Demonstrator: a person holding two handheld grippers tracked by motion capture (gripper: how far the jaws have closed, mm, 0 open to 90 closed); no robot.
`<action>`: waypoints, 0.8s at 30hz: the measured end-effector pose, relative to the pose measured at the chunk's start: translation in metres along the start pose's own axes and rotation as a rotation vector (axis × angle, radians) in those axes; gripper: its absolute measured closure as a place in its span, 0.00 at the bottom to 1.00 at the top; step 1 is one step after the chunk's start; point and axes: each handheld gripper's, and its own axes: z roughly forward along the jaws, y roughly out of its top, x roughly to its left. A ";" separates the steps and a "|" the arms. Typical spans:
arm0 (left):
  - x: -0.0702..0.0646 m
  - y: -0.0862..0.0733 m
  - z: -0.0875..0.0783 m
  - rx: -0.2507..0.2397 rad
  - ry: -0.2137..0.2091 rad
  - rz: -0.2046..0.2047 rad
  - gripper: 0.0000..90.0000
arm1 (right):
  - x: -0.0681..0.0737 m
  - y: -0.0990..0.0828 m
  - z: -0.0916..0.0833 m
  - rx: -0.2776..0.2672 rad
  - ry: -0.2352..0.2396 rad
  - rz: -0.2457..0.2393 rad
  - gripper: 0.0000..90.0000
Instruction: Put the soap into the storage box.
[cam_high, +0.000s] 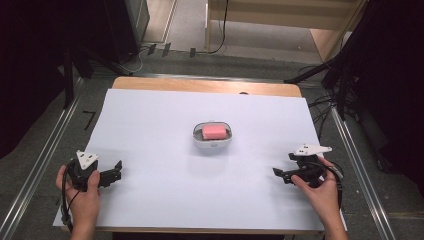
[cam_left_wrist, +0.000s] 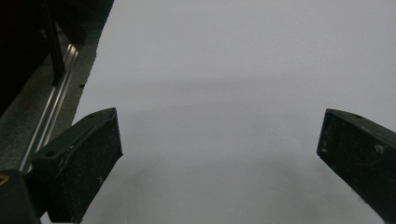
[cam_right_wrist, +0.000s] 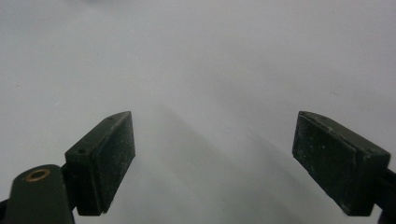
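Observation:
A small white dish (cam_high: 212, 141) with a pink block (cam_high: 213, 131) in it sits at the middle of the white sheet (cam_high: 165, 125) that covers the table. My left gripper (cam_high: 118, 170) rests near the sheet's front left corner, held in a hand, jaws open and pointing right. My right gripper (cam_high: 282, 171) rests at the front right, jaws open and pointing left. In the left gripper view the open left gripper (cam_left_wrist: 219, 149) has bare white sheet between its jaws. In the right gripper view the right gripper (cam_right_wrist: 212, 154) stands equally wide apart over bare sheet.
A strip of wooden table top (cam_high: 205, 85) shows along the far edge of the sheet. Metal rails (cam_high: 45, 155) run along both sides of the table. Black stands and cables (cam_high: 330, 75) crowd the far right; a wooden shelf (cam_high: 280, 20) stands behind.

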 end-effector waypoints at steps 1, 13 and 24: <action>0.000 0.000 0.000 0.000 0.001 0.001 0.00 | -0.001 -0.002 -0.001 -0.004 -0.001 0.004 0.15; 0.000 0.000 0.000 0.001 0.003 0.001 0.00 | -0.008 -0.025 -0.016 -0.082 -0.017 0.080 0.15; -0.001 0.000 0.000 0.000 0.004 0.005 0.00 | -0.009 -0.052 -0.030 -0.119 -0.036 0.114 0.14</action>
